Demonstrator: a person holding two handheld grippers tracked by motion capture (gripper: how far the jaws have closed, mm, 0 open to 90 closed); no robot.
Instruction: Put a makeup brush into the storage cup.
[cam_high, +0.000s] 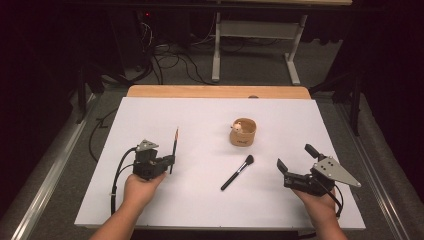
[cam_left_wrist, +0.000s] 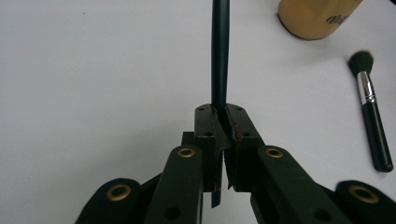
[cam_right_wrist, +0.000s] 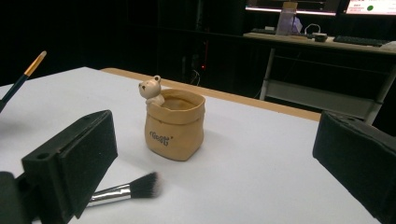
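Near the front edge of the matte white worktop (cam_high: 210, 210), the left tongs (cam_high: 171, 161) pinch a slim dark brush (cam_high: 174, 147), held upright; the right tongs (cam_high: 296, 156) stand spread. Between them lies a black-handled powder brush (cam_high: 237, 172) with soft bristles. Farther off sits a tan, sack-shaped pot (cam_high: 243, 132). Beyond, grey carpet (cam_high: 250, 70) and tangled cables.

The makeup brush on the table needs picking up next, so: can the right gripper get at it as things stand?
Probably yes. The right gripper is open with nothing between its jaws, and the makeup brush lies alone on bare table between the hands, apart from the pot.
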